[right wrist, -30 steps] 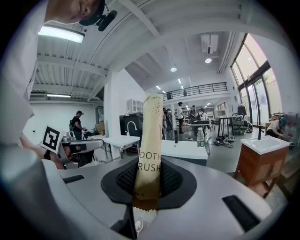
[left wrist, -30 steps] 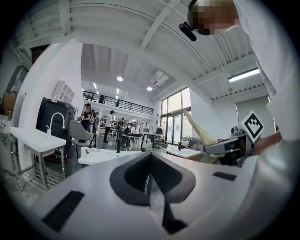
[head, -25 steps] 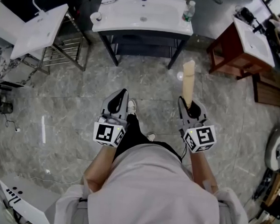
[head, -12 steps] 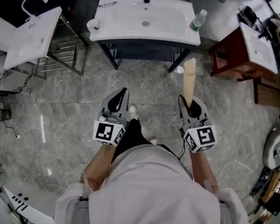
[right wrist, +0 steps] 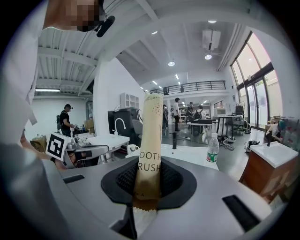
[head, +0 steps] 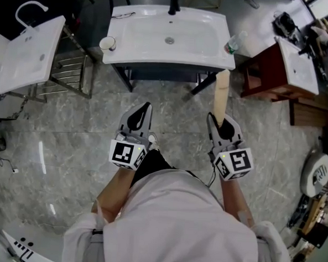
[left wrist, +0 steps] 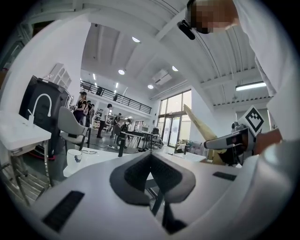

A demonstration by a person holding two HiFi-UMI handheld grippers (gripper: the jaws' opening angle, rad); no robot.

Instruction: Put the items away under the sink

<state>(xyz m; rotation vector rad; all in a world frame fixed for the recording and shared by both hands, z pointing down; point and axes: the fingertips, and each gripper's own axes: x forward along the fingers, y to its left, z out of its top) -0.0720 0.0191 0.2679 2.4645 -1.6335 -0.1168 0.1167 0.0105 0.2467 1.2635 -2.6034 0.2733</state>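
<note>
Right claw (head: pixel 220 123): jaws clamped on the lower end of a tan paper toothbrush packet (head: pixel 220 98). In the right gripper view the pads pinch the packet (right wrist: pixel 151 140) on both flat sides, and its crimped bottom edge shows just behind them.

Long axis of the packet runs straight out along the jaws, away from the claw and toward the vanity. The free end is the far end.

Left claw (head: pixel 140 114): jaws together, nothing between them. It is level with the right claw and well apart from the packet, so the right hand is the working one.

White sink (head: pixel 142 38) stands ahead of both claws. From the right claw it lies forward and to the left. The packet tip reads against its front right corner in the head view; the gap in depth cannot be told.

Dark shelf space under the sink (head: pixel 162 72) is ahead, left of and below the line of the packet. Judgement: the right claw must swing left and drop to aim the packet into the opening between the legs.

On the sink top: cup (head: pixel 107 43) at the far-left corner, bottle (head: pixel 233 44) just beyond the packet tip.
</note>
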